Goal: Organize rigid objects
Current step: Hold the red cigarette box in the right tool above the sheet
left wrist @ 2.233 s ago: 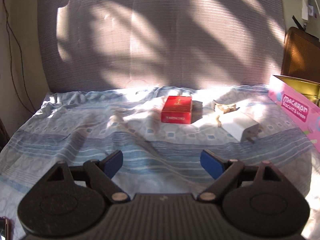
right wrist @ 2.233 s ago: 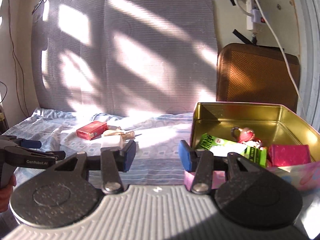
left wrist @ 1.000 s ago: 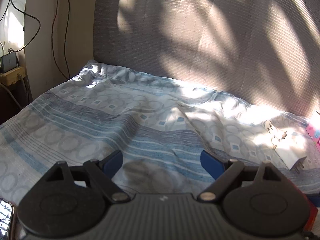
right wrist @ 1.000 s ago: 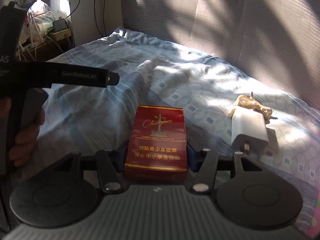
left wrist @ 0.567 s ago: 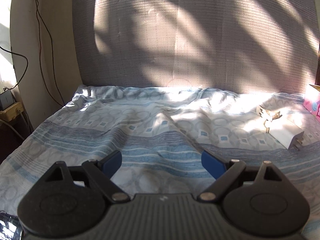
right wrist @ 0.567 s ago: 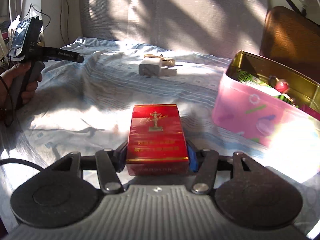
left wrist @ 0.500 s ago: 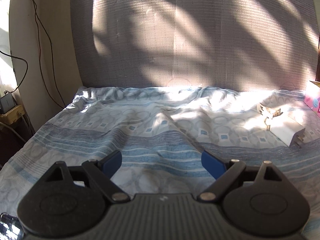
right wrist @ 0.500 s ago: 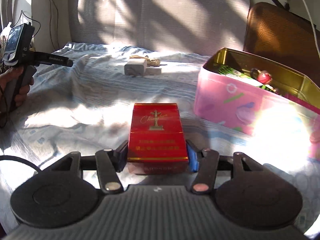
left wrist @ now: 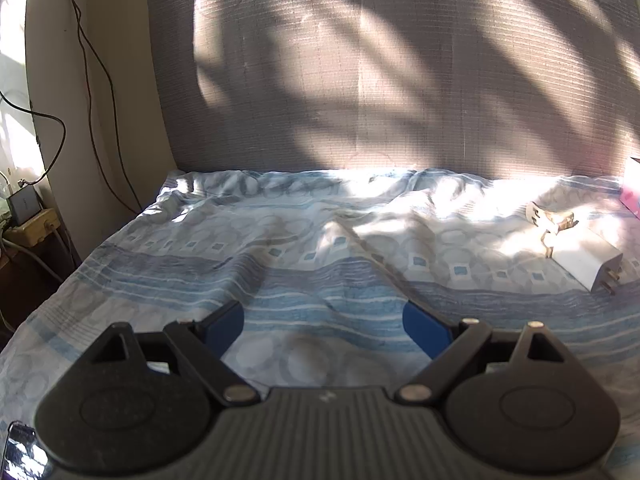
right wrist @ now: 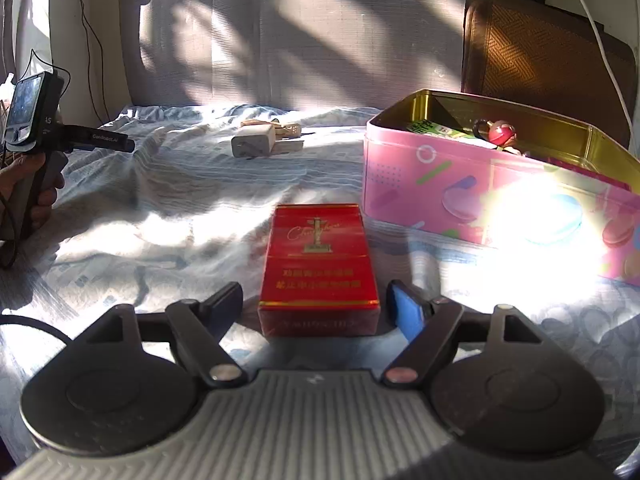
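Closest to the right wrist camera, the right gripper has just been opening its jaws; they now stand apart with a visible gap on each side of the red cigarette pack that lies flat between them on the blue-patterned bedsheet, so the pads no longer press on it. Just beyond the pack and to its right stands the pink biscuit tin, lid off, its gold inside holding a green packet and a small red-and-pink trinket. Farther back on the sheet lies a white charger plug with a small beige item touching its far side. At the left edge a person's hand holds the left gripper above the sheet, well apart from the pack. From the left wrist view, the left gripper has its blue-padded jaws wide apart with nothing between them, only striped bedsheet below. To the right, farther off, the white charger plug lies in sunlight with the beige item at its far end. Behind everything rises a grey woven headboard crossed by shadow.
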A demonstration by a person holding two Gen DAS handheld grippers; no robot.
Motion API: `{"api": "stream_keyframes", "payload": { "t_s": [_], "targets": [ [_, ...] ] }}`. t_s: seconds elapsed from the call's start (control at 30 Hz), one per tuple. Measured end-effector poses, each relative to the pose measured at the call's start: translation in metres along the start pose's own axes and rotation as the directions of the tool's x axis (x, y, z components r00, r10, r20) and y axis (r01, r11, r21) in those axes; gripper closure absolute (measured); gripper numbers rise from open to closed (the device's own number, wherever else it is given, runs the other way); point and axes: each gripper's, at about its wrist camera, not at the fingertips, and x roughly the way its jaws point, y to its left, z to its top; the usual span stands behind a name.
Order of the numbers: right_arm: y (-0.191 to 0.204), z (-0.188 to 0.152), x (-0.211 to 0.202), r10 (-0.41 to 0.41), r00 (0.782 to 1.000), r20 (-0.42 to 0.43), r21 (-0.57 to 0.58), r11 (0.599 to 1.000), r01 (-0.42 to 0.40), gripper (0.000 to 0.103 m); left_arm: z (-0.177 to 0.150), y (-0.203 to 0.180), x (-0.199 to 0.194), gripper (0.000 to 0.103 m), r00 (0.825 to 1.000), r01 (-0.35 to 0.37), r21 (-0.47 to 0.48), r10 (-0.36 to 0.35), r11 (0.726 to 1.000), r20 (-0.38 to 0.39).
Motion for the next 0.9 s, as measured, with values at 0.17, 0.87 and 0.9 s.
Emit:
{"api": "stream_keyframes", "payload": {
  "t_s": [0.17,0.87,0.9],
  "targets": [
    [0.0023,0.0,0.0005,0.002,1.0,-0.004,-0.005,1.0,-0.002,0.02,-0.0001,-0.0006,0.0003,0.013,1.0,0.0,0.002,0.0,1.0,-0.004],
    [0.0038,0.0,-0.0002,0.004,1.0,-0.003,-0.001,1.0,-0.004,0.018,-0.0006,-0.0037,0.0004,0.011,1.0,-0.006,0.02,0.006,1.0,-0.004],
    [0.0039,-0.0001,-0.0003,0.004,1.0,-0.003,-0.001,1.0,-0.004,0.018,-0.0007,-0.0038,0.0006,0.011,1.0,-0.006,0.022,0.006,1.0,-0.004]
  ]
}}
